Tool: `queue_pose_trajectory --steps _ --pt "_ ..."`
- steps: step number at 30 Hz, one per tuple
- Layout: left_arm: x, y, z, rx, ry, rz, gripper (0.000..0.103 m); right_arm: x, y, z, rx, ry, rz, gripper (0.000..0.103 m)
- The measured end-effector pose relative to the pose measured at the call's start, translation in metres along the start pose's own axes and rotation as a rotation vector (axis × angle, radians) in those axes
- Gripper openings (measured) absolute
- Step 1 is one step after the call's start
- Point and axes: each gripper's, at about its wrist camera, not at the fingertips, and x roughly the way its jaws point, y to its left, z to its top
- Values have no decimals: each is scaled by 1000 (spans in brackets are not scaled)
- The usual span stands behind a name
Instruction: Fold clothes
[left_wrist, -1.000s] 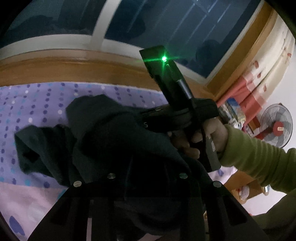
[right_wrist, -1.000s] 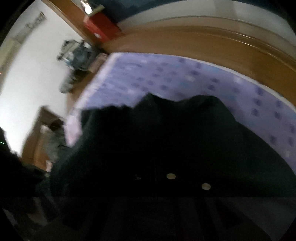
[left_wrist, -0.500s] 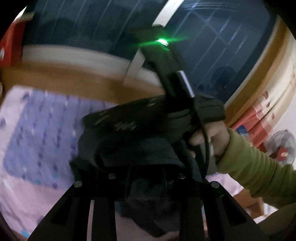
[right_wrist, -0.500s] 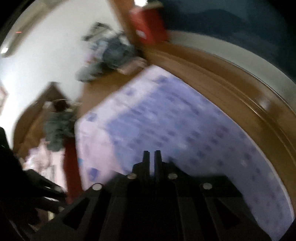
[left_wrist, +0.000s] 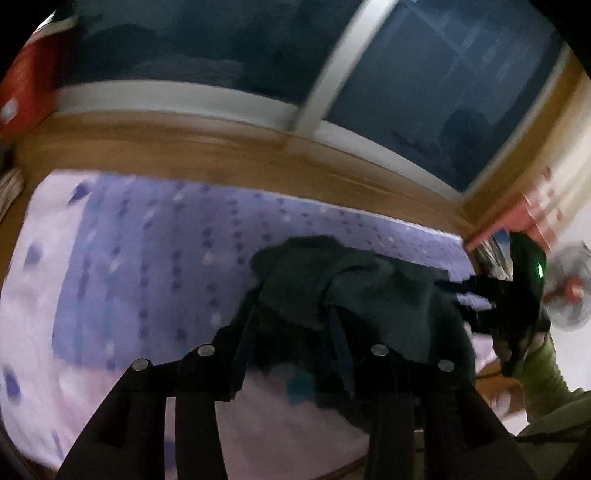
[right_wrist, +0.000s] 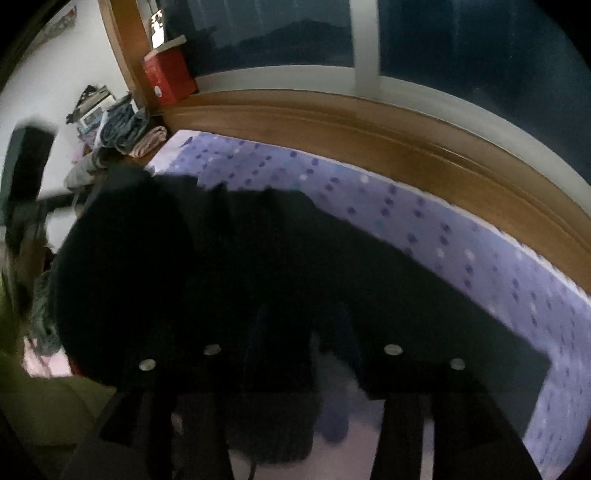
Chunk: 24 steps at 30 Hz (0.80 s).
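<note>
A dark garment (left_wrist: 369, 295) lies bunched on the purple dotted bedsheet (left_wrist: 147, 258), right of centre in the left wrist view. My left gripper (left_wrist: 295, 317) hangs over its near edge. Its jaws are opening, with loose cloth bunched around and between the fingers (left_wrist: 247, 332) and no pad pressing on it. The right gripper (left_wrist: 524, 291), lit by a green light, is held at the garment's far right side. In the right wrist view the garment (right_wrist: 221, 266) fills the middle. My right gripper (right_wrist: 303, 325) is over it, jaws opening, with pale sheet showing in the gap.
A wooden ledge (right_wrist: 369, 125) and a dark window (left_wrist: 443, 92) run behind the bed. A red box (right_wrist: 168, 75) and piled clothes (right_wrist: 122, 129) sit at the far left corner. A fan (left_wrist: 569, 288) and a curtain stand right. A green sleeve (left_wrist: 543, 373) reaches in.
The garment has come down onto the sheet. The right gripper's fingers, shut half a second ago, now stand apart, and it has drawn off to the right. The left fingers have spread too.
</note>
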Motion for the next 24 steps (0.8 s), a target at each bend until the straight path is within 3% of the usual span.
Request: queue_pose_trajectory --steps 5,8,11,15,18,24 --pt "45 -21 56 225 125 -18 41 -18 26 -29 21 -26 -39 53" --pt "53 -34 73 252 189 -53 41 -23 32 -41 89 -39 -38 53" --pt "44 -50 69 303 210 -110 41 -27 37 -53 138 -51 -45 53" --pt "43 -58 47 344 258 -88 41 -23 50 -55 126 -58 -9 53" --pt "41 -52 30 337 273 -59 41 -6 64 -50 68 -34 7 54" --pt "11 -14 8 197 245 -12 41 32 91 -46 -68 -8 -31 59"
